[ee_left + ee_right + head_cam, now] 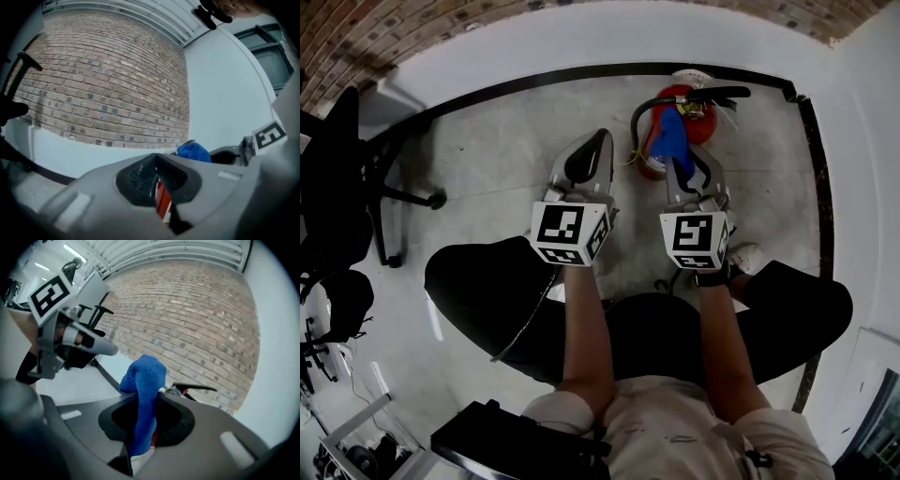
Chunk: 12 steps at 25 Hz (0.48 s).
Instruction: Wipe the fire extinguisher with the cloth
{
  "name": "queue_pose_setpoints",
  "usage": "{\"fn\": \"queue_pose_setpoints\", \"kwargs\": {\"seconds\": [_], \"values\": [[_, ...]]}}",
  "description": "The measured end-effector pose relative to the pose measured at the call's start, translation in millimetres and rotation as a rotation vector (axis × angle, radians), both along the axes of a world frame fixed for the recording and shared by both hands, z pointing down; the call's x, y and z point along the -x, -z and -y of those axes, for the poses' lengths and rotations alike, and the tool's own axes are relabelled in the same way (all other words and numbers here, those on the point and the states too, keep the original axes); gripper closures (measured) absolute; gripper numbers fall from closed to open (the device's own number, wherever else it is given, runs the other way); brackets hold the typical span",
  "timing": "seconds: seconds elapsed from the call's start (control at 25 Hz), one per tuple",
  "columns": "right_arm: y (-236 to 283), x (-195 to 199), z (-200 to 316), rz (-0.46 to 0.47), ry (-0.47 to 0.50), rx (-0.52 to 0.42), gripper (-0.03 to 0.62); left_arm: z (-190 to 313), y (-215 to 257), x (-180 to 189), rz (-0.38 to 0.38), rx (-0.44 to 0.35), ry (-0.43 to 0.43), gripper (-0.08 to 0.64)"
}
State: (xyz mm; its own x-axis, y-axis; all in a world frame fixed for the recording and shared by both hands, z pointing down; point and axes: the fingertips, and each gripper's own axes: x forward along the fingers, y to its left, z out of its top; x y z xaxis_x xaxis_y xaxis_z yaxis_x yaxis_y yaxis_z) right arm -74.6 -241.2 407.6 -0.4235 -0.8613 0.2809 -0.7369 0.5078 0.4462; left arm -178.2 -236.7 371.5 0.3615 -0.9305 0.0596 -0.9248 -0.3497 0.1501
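Right tool point(690, 176) clamped on blue cloth point(672, 139); left tool point(590, 156) closed, empty. Fire extinguisher point(697, 114) just ahead of right tool, seemingly upright.

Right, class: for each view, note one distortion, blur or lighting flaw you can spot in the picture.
Head view: fisheye bows the black strip at the wall's foot into an arc, and the corners go dark. Left gripper view: the brick wall curves, and the near left gripper looks soft. Right gripper view: the blue cloth is sharp, and the ceiling light glares.
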Motion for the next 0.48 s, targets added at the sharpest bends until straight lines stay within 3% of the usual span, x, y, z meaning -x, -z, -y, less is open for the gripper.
{"fn": "queue_pose_setpoints", "kwargs": {"seconds": [0.2,0.32,0.4,0.48], "values": [[10,-11,30,-0.091,-0.057,-0.031,0.514,-8,3,-7,-0.008,-0.005,-0.005,0.560],[-2,-2,24,-0.052,-0.001,-0.042,0.518,-10,3,-9,-0.011,-0.006,-0.008,0.560],[-28,10,14,-0.082,0.056,0.007,0.515,-9,2,-6,-0.012,-0.006,-0.008,0.560],[-73,15,10,-0.178,0.052,0.078,0.515,-9,-2,0,-0.015,0.002,0.004,0.560]]}}
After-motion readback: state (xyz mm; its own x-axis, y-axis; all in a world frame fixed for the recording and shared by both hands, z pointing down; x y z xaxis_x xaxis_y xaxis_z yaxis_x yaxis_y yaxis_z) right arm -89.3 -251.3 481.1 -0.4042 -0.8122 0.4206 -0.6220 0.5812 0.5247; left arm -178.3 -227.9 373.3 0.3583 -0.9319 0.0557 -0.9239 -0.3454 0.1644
